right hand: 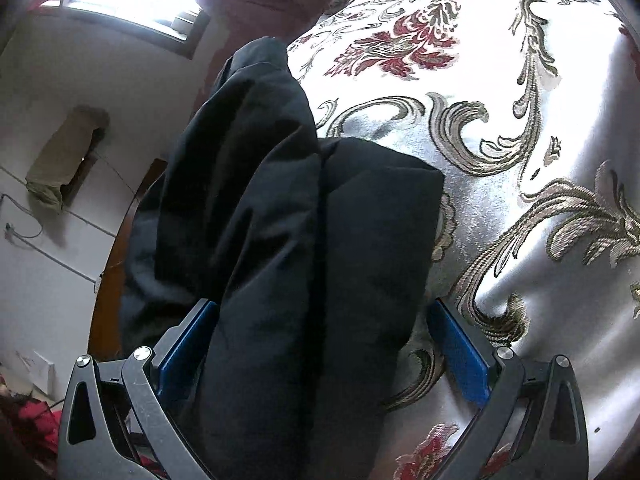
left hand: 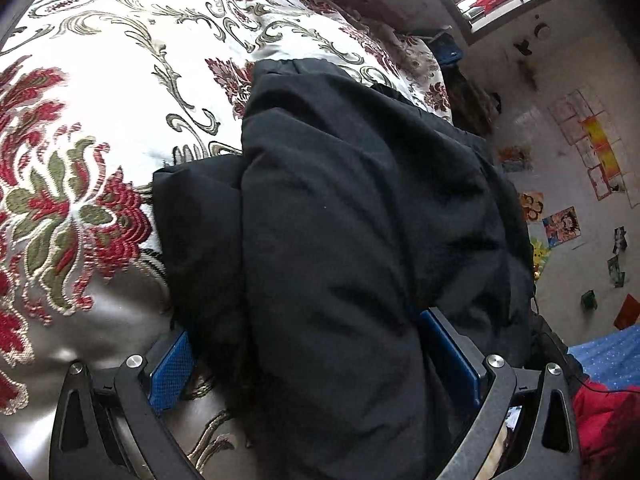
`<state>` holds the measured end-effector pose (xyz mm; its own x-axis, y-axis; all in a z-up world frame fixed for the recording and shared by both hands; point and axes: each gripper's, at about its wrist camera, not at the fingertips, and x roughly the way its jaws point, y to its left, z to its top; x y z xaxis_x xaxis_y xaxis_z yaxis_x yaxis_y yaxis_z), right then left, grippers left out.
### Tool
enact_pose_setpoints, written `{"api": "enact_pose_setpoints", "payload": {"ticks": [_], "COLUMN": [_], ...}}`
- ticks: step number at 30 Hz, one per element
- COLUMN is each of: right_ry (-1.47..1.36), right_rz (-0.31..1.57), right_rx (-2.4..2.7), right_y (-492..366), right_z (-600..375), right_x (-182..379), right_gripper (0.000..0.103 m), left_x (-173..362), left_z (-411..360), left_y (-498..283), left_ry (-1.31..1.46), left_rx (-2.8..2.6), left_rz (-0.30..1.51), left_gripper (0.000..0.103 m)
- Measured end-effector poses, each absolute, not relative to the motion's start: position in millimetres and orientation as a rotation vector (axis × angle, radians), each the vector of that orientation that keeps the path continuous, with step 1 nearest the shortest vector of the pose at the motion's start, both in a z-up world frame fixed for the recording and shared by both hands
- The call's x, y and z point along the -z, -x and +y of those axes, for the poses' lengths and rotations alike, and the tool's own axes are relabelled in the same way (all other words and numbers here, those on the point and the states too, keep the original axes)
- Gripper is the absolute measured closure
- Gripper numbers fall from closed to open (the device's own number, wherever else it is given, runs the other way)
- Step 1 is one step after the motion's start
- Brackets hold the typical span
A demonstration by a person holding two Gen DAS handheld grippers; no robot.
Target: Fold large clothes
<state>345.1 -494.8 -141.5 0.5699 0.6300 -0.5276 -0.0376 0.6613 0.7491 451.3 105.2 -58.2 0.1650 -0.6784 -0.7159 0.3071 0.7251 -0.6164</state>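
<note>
Black garment (left hand: 340, 240) (bunched) lies between each spread claw's fingers.

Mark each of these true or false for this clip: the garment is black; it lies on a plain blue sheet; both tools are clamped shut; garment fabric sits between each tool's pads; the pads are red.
1. The garment is black. True.
2. It lies on a plain blue sheet. False: the bedspread is white with red and olive florals.
3. Both tools are clamped shut. False: the left tool and right tool stand wide open.
4. Fabric sits between each tool's pads. True, in both wrist views.
5. The pads are red. False: the pads are blue.
</note>
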Motion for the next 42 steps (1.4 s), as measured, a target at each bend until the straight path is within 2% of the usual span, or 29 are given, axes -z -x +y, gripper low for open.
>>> {"api": "enact_pose_setpoints", "payload": {"ticks": [11, 14, 15, 16, 17, 18, 19, 22, 25, 28, 36, 42], "right_ry": [-0.752, -0.692, -0.687, -0.686, -0.686, -0.69, -0.691, -0.684, -0.721, -0.7, -0.574, -0.538], "right_rz": [0.881, 0.867, 0.861, 0.855, 0.851, 0.849, 0.848, 0.848, 0.811, 0.75, 0.621, 0.593], "right_rx": [-0.448, -0.441, -0.446, -0.451, -0.457, -0.467, -0.473, -0.469, -0.471, -0.496, -0.624, -0.717], "right_y": [-333, -327, -325, -323, -322, -321, -320, -317, -309, -300, -307, -355], "right_z": [-483, -468, -467, -465, -463, -461, -458, -453, -451, -442, -392, -349], "right_x": [133, 118, 114, 110, 106, 103, 100, 90, 75, 47, -46, -77], "right_gripper": [0.001, 0.017, 0.027, 0.038, 0.044, 0.055, 0.06, 0.071, 0.079, 0.08, 0.081, 0.081], "left_x": [54, 48, 46, 45, 43, 41, 37, 18, -6, -37, -122, -147], "left_z": [91, 91, 91, 92, 93, 94, 92, 83, 73, 68, 106, 159], "left_y": [-449, -442, -441, -439, -438, -436, -433, -421, -410, -401, -380, -366], "left_ry": [0.363, 0.397, 0.4, 0.403, 0.407, 0.411, 0.405, 0.319, 0.243, 0.19, 0.19, 0.219], "left_rx": [0.726, 0.754, 0.75, 0.741, 0.725, 0.714, 0.71, 0.687, 0.644, 0.623, 0.602, 0.481], "left_rz": [1.2, 1.164, 1.158, 1.153, 1.149, 1.149, 1.143, 1.113, 1.074, 1.02, 0.857, 0.774], "left_gripper": [0.0, 0.011, 0.018, 0.029, 0.035, 0.044, 0.053, 0.068, 0.077, 0.08, 0.081, 0.081]}}
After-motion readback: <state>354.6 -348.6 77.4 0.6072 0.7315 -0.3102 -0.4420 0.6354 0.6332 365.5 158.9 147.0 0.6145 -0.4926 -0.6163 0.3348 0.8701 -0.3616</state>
